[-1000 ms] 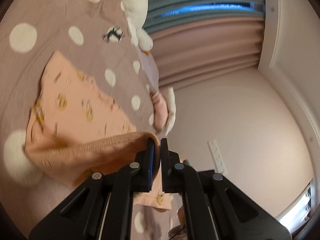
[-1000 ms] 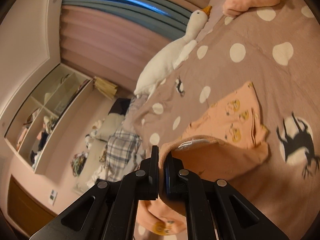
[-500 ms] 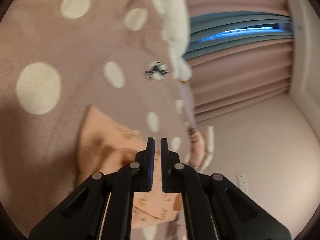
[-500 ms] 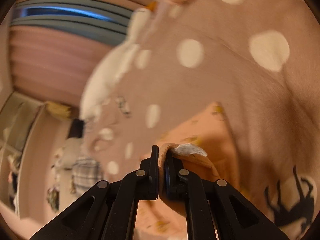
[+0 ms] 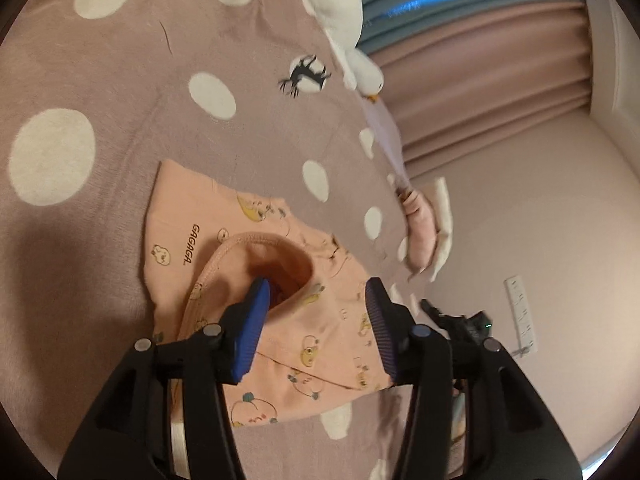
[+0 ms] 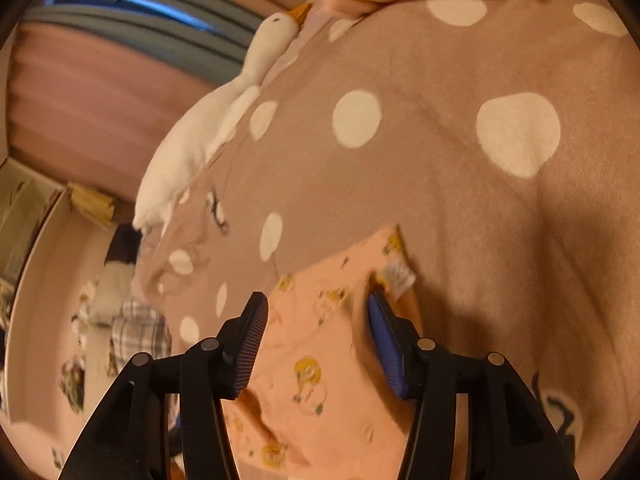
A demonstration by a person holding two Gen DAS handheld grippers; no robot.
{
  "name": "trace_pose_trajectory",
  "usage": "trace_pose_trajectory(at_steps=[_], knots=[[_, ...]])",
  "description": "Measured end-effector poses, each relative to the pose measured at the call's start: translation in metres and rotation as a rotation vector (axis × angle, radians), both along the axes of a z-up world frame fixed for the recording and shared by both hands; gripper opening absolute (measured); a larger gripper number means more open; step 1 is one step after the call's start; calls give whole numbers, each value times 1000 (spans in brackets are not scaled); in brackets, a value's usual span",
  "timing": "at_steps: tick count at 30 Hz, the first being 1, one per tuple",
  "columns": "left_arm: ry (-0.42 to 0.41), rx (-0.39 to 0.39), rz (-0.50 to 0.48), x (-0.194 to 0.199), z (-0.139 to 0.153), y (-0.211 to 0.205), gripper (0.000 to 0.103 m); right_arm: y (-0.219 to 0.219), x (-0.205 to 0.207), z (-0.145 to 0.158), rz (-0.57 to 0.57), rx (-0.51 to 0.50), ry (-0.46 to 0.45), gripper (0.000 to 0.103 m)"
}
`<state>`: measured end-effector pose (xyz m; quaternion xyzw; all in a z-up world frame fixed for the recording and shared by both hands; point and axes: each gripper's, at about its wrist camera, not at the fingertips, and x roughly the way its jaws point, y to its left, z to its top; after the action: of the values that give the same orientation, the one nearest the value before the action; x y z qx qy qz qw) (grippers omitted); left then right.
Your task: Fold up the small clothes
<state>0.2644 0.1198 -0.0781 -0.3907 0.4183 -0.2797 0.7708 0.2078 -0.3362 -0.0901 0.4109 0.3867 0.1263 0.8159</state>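
A small peach garment [image 5: 280,312] with yellow cartoon prints lies folded on the polka-dot bedspread [image 5: 120,92]. My left gripper [image 5: 316,308] is open just above it, its left finger resting in the garment's round hem opening. In the right wrist view the same garment [image 6: 320,344] lies under my open right gripper [image 6: 316,316], whose right finger sits beside the white label [image 6: 398,276] at the far corner. Neither gripper holds the cloth.
A white plush goose [image 6: 224,120] lies along the bed's far edge; it also shows in the left wrist view [image 5: 344,20]. A folded pink and white pile [image 5: 426,236] sits at the bed's edge. Pink curtains [image 5: 480,80] hang behind. Shelves and a plaid cloth [image 6: 136,332] stand beyond the bed.
Both grippers were shut on the garment's edge and carried it over. Now both have opened and let go, and the garment lies folded on the bed.
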Motion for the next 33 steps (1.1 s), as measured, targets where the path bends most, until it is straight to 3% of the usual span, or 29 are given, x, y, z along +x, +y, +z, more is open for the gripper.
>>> trace_pose_trajectory(at_steps=[5,6,8,12,14,17,23,24,26,27,29,33], knots=[[37,62,-101,17,-16,-26,46,4,-14,4,30,21,-19,53],[42,75,-116,19,-17,-31,41,8,-15,6,37,21,-23,53],[82,79,-153,25,-23,-40,0,11,-20,9,49,20,-31,53],[125,-20,-117,32,-23,-42,1,15,-29,10,67,36,-41,53],[150,-152,7,39,-20,-28,0,16,-32,12,72,50,-53,53],[160,-234,172,49,-11,-9,0,17,-35,17,75,61,-75,53],[131,-180,324,77,13,-1,2,12,-41,29,20,16,-117,53],[152,-160,344,82,14,0,7,11,-41,29,18,17,-117,53],[193,-92,360,88,14,-4,33,10,-43,27,21,15,-112,55],[206,-43,373,88,13,-1,35,9,-45,27,20,3,-111,56],[201,8,376,81,10,6,35,7,-49,27,25,-8,-115,56],[180,62,285,62,0,9,35,5,-52,26,51,-6,-109,56]])
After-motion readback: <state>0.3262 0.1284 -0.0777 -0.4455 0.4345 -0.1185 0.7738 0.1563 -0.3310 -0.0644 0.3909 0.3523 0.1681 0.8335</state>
